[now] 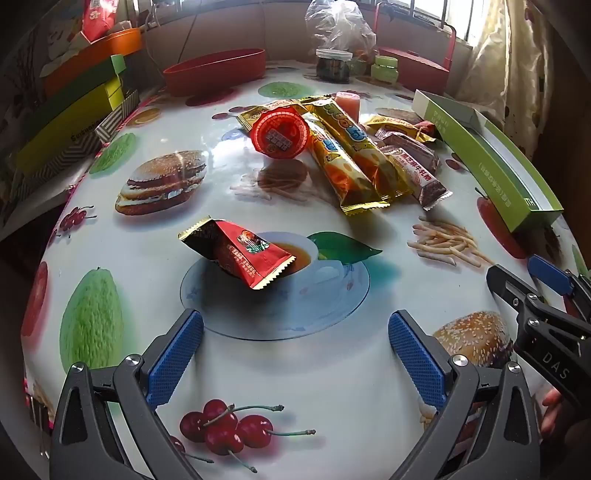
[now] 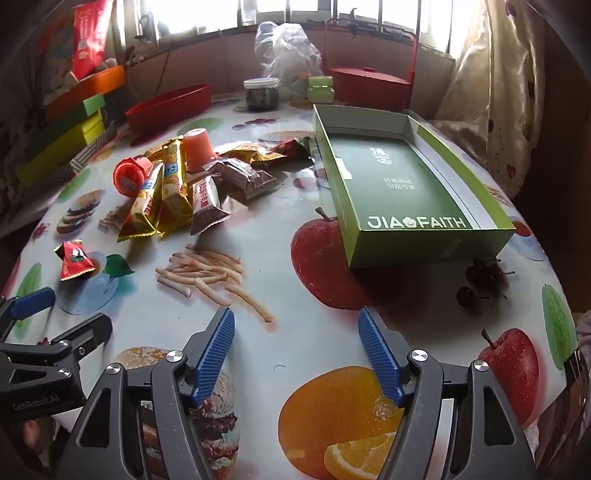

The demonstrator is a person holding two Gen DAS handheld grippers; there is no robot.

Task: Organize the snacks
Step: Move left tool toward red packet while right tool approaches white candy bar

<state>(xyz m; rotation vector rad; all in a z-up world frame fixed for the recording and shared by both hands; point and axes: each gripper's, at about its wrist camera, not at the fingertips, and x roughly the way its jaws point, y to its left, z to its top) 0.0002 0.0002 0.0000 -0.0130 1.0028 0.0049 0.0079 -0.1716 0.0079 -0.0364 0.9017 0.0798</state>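
Ahead of my left gripper (image 1: 295, 345), jaws spread and empty, bare glossy tablecloth (image 1: 332, 387), crinkled red foil packet (image 1: 240, 253) just beyond, right gripper (image 2: 296, 349) likewise gaping, snack pile (image 2: 177, 188) left of rectangular green cardboard tray (image 2: 424, 242).

"JIA FAITH" on green box (image 2: 417, 236)

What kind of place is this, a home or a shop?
Most likely a home, at a table by a window. The table wears a tablecloth printed with food, a patterned curtain hangs by the window, and household boxes are stacked at one side.
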